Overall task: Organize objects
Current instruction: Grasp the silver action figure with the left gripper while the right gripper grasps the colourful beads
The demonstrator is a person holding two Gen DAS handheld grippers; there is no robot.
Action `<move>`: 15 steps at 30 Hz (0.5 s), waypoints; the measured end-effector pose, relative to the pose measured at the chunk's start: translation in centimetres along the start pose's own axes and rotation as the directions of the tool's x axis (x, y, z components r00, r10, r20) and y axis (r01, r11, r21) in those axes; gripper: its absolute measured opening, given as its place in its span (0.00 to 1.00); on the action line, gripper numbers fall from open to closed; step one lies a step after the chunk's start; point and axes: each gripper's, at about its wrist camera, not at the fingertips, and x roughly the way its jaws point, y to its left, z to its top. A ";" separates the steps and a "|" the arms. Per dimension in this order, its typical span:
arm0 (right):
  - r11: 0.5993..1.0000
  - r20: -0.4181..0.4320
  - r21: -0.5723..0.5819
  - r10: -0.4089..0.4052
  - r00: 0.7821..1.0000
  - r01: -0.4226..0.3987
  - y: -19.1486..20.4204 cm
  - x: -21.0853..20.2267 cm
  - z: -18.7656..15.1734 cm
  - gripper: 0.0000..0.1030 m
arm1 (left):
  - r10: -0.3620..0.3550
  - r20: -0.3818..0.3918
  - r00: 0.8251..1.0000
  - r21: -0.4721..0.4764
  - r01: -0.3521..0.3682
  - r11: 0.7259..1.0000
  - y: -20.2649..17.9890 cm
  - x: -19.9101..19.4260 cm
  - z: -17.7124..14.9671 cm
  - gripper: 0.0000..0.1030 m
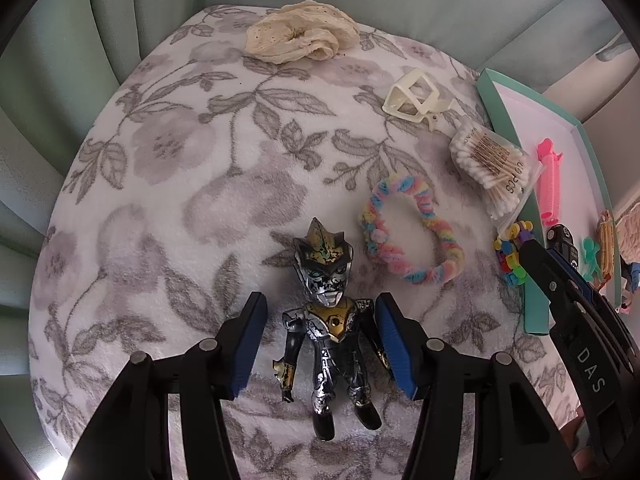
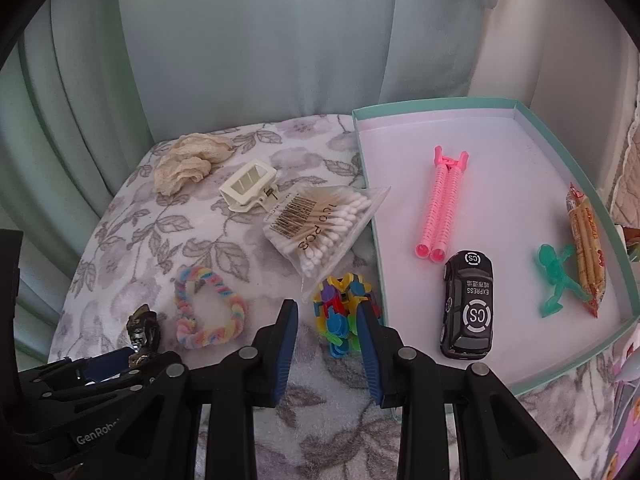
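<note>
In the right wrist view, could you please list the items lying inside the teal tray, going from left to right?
Inside the teal tray: pink hair roller clip → black toy car → green translucent figure → snack packet.

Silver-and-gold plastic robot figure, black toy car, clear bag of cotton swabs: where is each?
Silver-and-gold plastic robot figure [image 1: 329, 322]: left wrist view, chest.
Black toy car [image 2: 468, 305]: right wrist view, roof.
Clear bag of cotton swabs [image 2: 320, 226]: right wrist view, middle.
</note>
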 end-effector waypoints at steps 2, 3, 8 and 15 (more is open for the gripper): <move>1.000 -0.003 0.001 -0.013 1.000 0.013 0.0 0.2 0.1 0.32 | 0.004 0.003 1.000 0.001 -0.004 1.000 -0.4 0.2 0.3 0.48; 1.000 -0.002 -0.002 -0.018 1.000 0.018 0.1 0.2 0.1 0.32 | 0.006 0.003 1.000 0.001 -0.006 1.000 -0.6 0.4 0.4 0.48; 0.999 0.005 -0.015 -0.046 0.999 0.046 0.2 0.2 0.2 0.18 | 0.005 0.004 1.000 0.004 -0.005 1.000 -0.7 0.5 0.5 0.44; 0.998 0.020 -0.015 -0.053 0.998 0.054 0.1 -0.1 0.1 0.12 | 0.000 0.007 1.000 0.002 0.000 1.000 -0.9 0.6 0.7 0.44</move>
